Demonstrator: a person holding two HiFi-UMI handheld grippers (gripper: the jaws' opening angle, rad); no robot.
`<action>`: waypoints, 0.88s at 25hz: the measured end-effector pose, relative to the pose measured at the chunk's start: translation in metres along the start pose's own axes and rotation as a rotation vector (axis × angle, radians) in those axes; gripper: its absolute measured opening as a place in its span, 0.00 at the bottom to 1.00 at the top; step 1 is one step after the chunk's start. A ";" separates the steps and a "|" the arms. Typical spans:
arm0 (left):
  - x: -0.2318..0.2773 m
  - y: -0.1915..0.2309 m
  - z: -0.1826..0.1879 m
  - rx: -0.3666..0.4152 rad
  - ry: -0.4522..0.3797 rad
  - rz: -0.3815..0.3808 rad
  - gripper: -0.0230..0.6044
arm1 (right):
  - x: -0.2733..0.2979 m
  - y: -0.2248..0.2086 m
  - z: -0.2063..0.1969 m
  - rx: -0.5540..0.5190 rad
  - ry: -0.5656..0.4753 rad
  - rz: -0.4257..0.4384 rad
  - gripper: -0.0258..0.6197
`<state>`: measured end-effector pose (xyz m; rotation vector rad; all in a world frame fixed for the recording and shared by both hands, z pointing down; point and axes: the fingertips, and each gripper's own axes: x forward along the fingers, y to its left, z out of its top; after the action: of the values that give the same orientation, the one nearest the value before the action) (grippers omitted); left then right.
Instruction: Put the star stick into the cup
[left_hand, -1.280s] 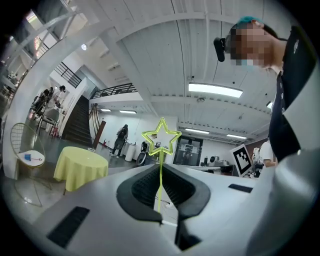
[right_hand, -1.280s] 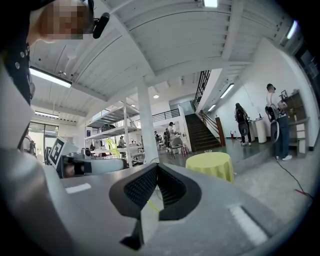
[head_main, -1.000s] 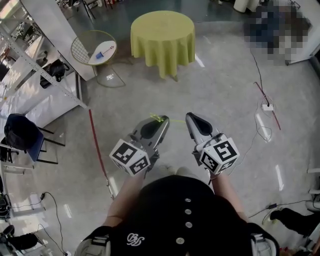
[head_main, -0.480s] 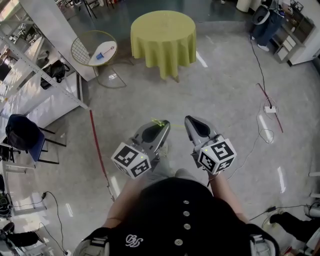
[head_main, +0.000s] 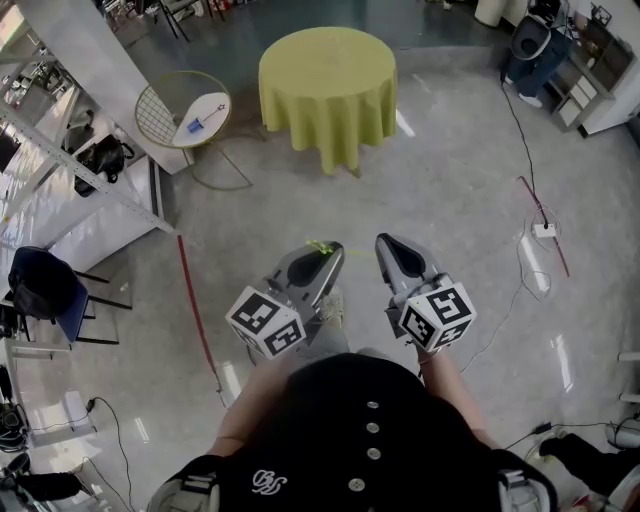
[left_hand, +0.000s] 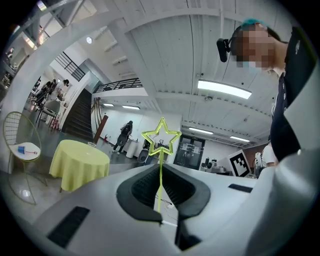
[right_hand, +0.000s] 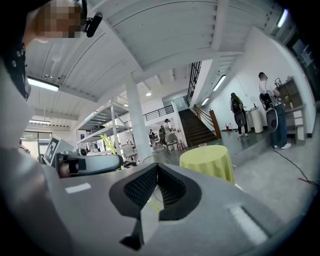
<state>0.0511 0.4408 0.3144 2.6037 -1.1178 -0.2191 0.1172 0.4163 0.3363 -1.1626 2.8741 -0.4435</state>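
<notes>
My left gripper (head_main: 325, 252) is shut on the thin stem of the yellow-green star stick (left_hand: 161, 141), and the star stands up above the jaws. In the head view the star stick (head_main: 320, 246) shows as a small green tip at the left jaws. Beside it, my right gripper (head_main: 389, 245) is shut with nothing held, its pads meeting in the right gripper view (right_hand: 157, 167). A small clear cup (right_hand: 202, 145) stands on the round yellow-clothed table (head_main: 327, 75) several steps ahead across the floor.
A round wire side table (head_main: 185, 110) with a white top and small blue item stands left of the yellow table. Metal shelving (head_main: 70, 150) and a dark chair (head_main: 45, 285) line the left. A red floor line (head_main: 195, 300) and cables (head_main: 540, 230) cross the floor.
The head view has shifted slightly and both grippers sit a little lower in it. The left gripper still grips the star stick; the two grippers stay side by side.
</notes>
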 end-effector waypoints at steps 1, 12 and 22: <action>0.006 0.008 0.003 0.000 0.000 -0.005 0.07 | 0.009 -0.004 0.004 0.002 -0.003 0.000 0.04; 0.075 0.095 0.049 0.022 0.017 -0.107 0.07 | 0.110 -0.056 0.053 -0.027 -0.035 -0.034 0.04; 0.114 0.152 0.069 0.016 0.012 -0.153 0.07 | 0.171 -0.091 0.072 -0.035 -0.047 -0.066 0.04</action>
<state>0.0078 0.2439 0.2973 2.7031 -0.9209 -0.2275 0.0631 0.2187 0.3079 -1.2585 2.8217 -0.3641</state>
